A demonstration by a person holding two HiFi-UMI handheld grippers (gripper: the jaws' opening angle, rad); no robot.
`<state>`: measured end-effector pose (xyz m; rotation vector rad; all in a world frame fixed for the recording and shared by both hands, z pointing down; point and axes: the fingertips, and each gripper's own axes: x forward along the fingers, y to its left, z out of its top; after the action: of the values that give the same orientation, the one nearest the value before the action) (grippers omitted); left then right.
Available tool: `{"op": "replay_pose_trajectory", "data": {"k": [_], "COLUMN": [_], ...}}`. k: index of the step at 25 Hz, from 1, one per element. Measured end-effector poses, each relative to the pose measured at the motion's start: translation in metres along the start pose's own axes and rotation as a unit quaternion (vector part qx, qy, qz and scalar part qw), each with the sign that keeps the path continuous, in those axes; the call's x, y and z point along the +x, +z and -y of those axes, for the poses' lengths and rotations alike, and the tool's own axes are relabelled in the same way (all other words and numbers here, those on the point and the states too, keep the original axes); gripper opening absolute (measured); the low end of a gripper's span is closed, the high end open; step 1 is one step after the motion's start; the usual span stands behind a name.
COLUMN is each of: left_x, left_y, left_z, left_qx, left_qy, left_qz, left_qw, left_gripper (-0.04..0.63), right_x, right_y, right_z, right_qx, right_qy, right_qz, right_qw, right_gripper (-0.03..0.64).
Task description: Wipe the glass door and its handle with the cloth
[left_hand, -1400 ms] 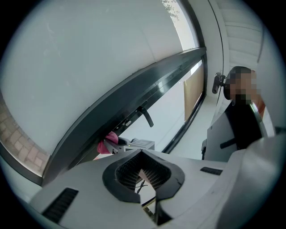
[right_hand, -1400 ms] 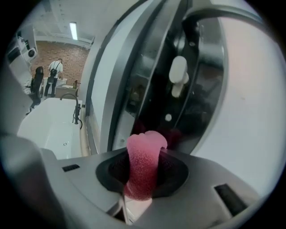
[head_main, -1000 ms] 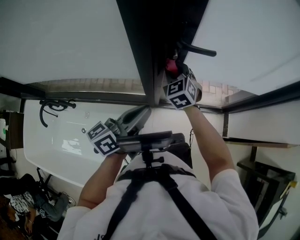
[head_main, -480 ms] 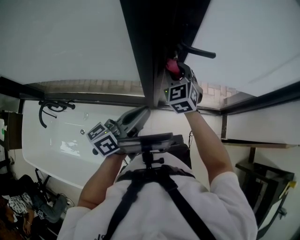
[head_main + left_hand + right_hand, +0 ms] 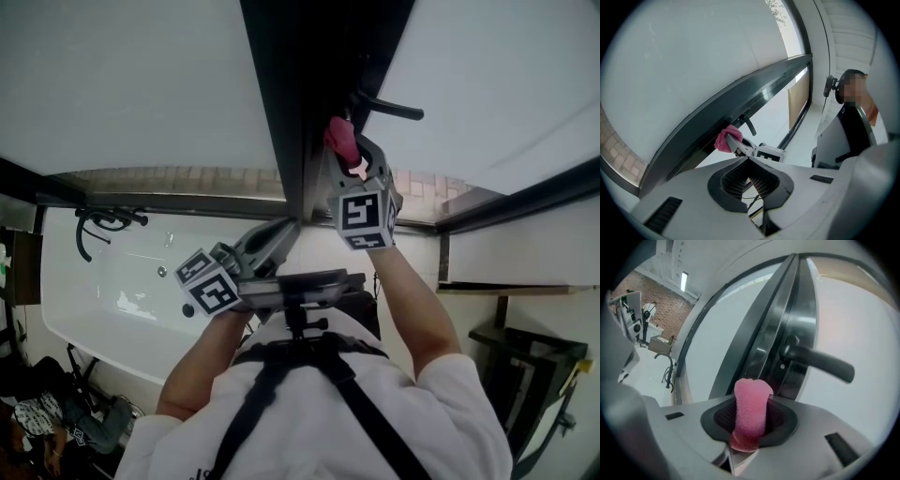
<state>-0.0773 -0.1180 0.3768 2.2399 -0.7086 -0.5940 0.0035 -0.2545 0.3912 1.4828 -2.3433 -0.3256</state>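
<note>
Frosted glass door (image 5: 122, 84) fills the upper frame; dark lever handle (image 5: 820, 363) centre right. Right gripper (image 5: 751, 417) pinches pink cloth (image 5: 751, 397) near handle. Left gripper (image 5: 750, 174) lower centre, jaws pressed together, empty.

A red brick wall (image 5: 633, 289) runs across the far side of the room, under a white ceiling with one lit strip light (image 5: 683, 281). The floor (image 5: 103, 291) is glossy white and throws back bright patches. A black metal stand (image 5: 530, 370) sits at my right, and dark clutter (image 5: 56, 417) lies low on my left.
</note>
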Motion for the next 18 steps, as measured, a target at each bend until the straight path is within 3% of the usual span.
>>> {"op": "replay_pose_trajectory", "data": {"k": [3,7,12,18], "left_x": [-0.001,-0.002,-0.005,-0.006], "left_y": [0.001,0.001,0.001,0.002], "left_z": [0.002,0.003,0.003,0.005], "left_qx": [0.001,0.001,0.002,0.001], "left_qy": [-0.004,-0.006,-0.009,-0.018], "left_qz": [0.001,0.003,0.005,0.01], "left_qw": [1.0,1.0,0.9999,0.9998], "left_gripper": [-0.008,-0.008,-0.008,-0.008], "right_x": [-0.003,0.009,0.012,0.02], "right_y": [0.023,0.018,0.018,-0.026], "right_z": [0.004,0.01,0.01,0.0], "right_qx": [0.006,-0.003,-0.073,-0.079], "right_qy": [-0.006,-0.024,-0.048,-0.019], "right_qz": [0.021,-0.003,-0.018,-0.094], "right_qw": [1.0,1.0,0.996,0.992], "right_gripper": [0.098,0.098,0.1,0.098]}}
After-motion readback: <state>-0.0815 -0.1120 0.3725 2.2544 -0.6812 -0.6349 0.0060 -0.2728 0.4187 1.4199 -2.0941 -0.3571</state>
